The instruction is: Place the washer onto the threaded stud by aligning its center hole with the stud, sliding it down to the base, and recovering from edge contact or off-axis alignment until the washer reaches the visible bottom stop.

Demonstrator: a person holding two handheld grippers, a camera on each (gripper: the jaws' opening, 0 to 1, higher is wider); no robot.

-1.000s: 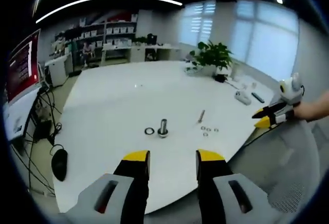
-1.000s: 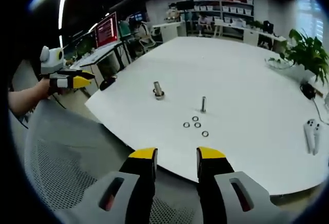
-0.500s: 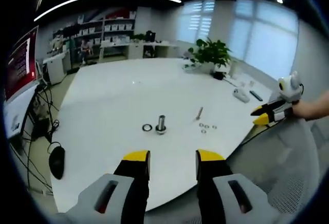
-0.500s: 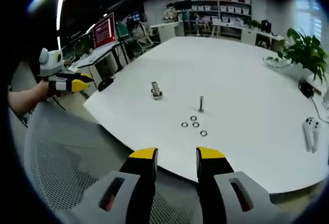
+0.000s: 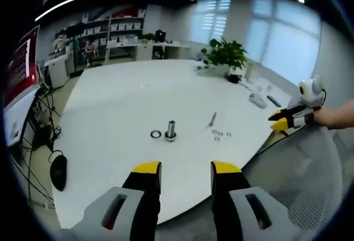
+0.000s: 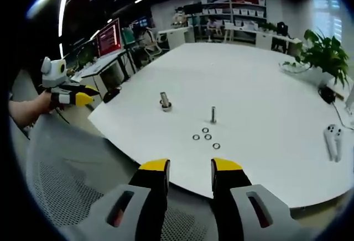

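Note:
On the white table point(image 5: 110, 108) a thick threaded stud point(image 5: 171, 130) stands upright, and a large washer point(image 5: 156, 134) lies flat just left of it. A thin stud point(image 5: 212, 119) stands to the right, with several small washers point(image 5: 220, 135) beside it. My left gripper point(image 5: 186, 170) is open and empty, short of the table's near edge. My right gripper point(image 5: 275, 120) hovers off the table's right edge, held in a hand. In the right gripper view, my right gripper point(image 6: 189, 167) is open and empty. The thick stud point(image 6: 164, 101), thin stud point(image 6: 213, 114) and small washers point(image 6: 205, 136) lie ahead, and my left gripper point(image 6: 88, 94) is at far left.
A grey mesh chair point(image 6: 66, 180) sits below both grippers, against the table's edge. Two white controllers point(image 6: 332, 140) lie on the table at the right. A potted plant point(image 6: 326, 58) stands at the far side. Desks, monitors and shelves fill the room behind.
Both views have shifted slightly, so the studs and washers sit a little higher and smaller. Nothing on the table has moved. Both grippers stay open and empty.

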